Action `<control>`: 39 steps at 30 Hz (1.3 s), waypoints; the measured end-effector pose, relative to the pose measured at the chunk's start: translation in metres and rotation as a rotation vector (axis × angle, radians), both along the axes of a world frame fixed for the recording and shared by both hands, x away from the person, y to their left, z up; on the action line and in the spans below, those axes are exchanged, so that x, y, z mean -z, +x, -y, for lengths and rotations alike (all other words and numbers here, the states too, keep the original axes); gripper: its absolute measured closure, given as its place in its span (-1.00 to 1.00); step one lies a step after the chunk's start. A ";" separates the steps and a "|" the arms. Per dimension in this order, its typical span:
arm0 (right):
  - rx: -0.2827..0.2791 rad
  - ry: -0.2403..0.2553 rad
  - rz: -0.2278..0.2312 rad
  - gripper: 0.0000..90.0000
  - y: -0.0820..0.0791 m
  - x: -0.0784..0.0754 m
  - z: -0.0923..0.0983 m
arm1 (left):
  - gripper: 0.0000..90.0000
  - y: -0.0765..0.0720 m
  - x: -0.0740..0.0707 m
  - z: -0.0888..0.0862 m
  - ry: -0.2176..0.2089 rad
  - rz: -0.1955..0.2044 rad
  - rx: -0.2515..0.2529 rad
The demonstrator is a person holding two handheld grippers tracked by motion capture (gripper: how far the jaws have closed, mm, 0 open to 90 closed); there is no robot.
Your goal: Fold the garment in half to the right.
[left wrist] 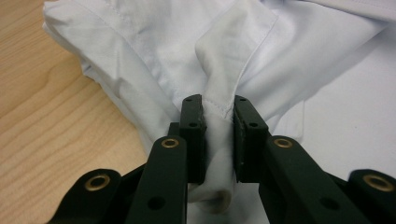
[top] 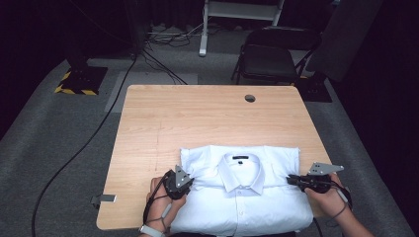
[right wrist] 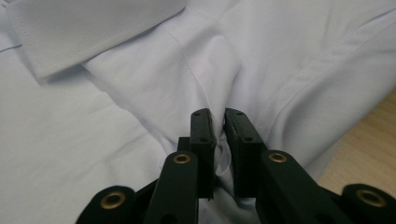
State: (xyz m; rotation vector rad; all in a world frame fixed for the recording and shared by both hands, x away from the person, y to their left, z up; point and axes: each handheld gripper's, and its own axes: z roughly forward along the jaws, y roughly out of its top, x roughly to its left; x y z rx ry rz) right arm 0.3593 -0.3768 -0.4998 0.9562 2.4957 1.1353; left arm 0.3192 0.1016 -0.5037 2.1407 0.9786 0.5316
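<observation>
A folded white dress shirt (top: pixel 242 192) lies collar up near the front edge of the wooden table (top: pixel 197 118). My left gripper (top: pixel 190 181) is at the shirt's left side, shut on a pinched fold of the white fabric (left wrist: pixel 218 100); the cloth bunches between its black pads in the left gripper view (left wrist: pixel 218 112). At the shirt's right side, my right gripper (top: pixel 290 178) is shut on a fold of the shirt (right wrist: pixel 205 79) just below the collar's edge (right wrist: pixel 93 32); its jaws stand nearly together around the cloth in the right gripper view (right wrist: pixel 219 121).
A round cable hole (top: pixel 250 98) sits near the table's far edge. A metal clamp (top: pixel 103 199) sticks out from the table's front left corner. Behind the table stand a black folding chair (top: pixel 269 59) and floor cables (top: pixel 153 59).
</observation>
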 end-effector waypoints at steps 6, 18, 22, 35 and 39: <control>0.020 -0.006 -0.004 0.82 0.024 -0.001 -0.004 | 0.70 0.022 0.000 0.000 0.007 0.012 -0.018; 0.050 -0.038 0.009 0.82 0.075 -0.003 -0.016 | 0.70 0.068 0.000 -0.002 0.035 0.031 -0.049; 0.058 -0.046 0.014 0.82 0.092 -0.003 -0.020 | 0.70 0.085 0.000 -0.003 0.031 0.033 -0.061; 0.088 -0.077 0.058 0.83 0.125 -0.018 -0.030 | 0.72 0.117 -0.015 -0.006 0.009 0.022 -0.092; 0.088 -0.006 0.104 0.83 0.120 -0.049 -0.024 | 0.73 0.108 -0.047 -0.009 -0.051 0.074 -0.086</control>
